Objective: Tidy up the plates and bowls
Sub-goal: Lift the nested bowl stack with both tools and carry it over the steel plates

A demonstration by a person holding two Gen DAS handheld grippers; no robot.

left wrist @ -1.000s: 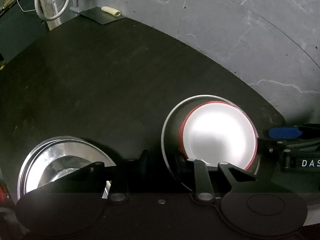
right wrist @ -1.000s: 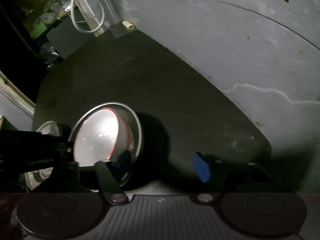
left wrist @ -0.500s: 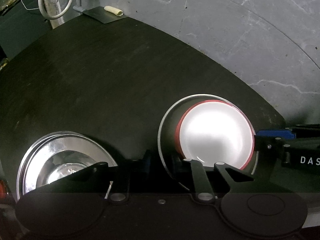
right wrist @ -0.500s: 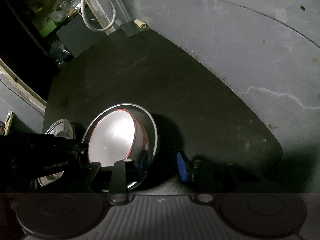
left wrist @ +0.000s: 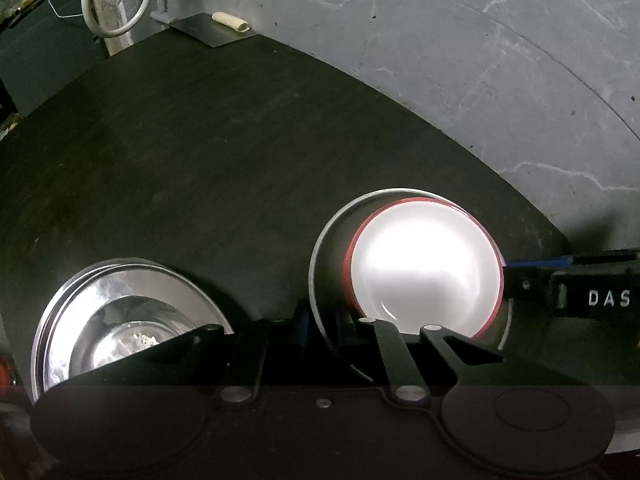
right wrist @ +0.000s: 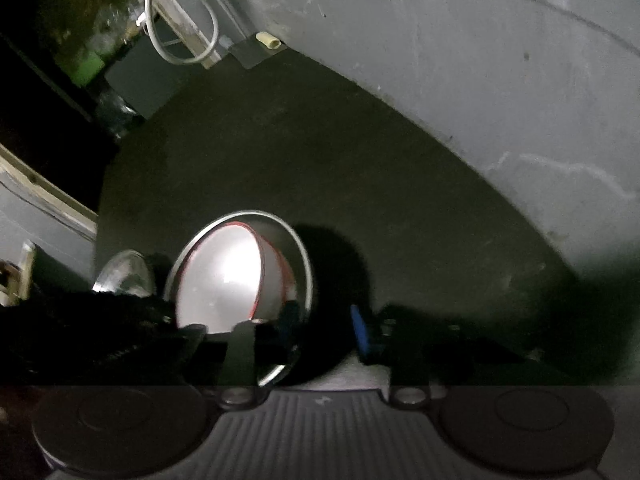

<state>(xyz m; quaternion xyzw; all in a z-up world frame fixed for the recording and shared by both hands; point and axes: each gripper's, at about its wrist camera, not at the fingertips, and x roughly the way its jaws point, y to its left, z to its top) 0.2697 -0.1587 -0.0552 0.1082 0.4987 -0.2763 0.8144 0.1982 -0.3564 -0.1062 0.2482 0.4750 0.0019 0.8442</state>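
Observation:
A white bowl with a red rim (left wrist: 424, 264) sits inside a steel bowl (left wrist: 326, 264) on the dark round table (left wrist: 200, 160). My left gripper (left wrist: 320, 328) is shut on the steel bowl's near rim, one finger inside and one outside. My right gripper (right wrist: 324, 332) straddles the steel bowl's rim (right wrist: 304, 272) on its right side, jaws apart; its blue pad (right wrist: 360, 332) stands outside the bowl, clear of it. It also shows in the left wrist view (left wrist: 560, 276). A stack of steel plates (left wrist: 120, 320) lies left of the bowls.
The table's edge curves from far left to near right over a grey stone floor (left wrist: 480, 60). A metal plate with a small cream roll (left wrist: 230, 22) and a white cable loop (left wrist: 120, 0) lie beyond the far edge.
My right gripper has moved in toward the steel bowl and now straddles its right rim. My left gripper has kept its hold; the bowls have barely shifted.

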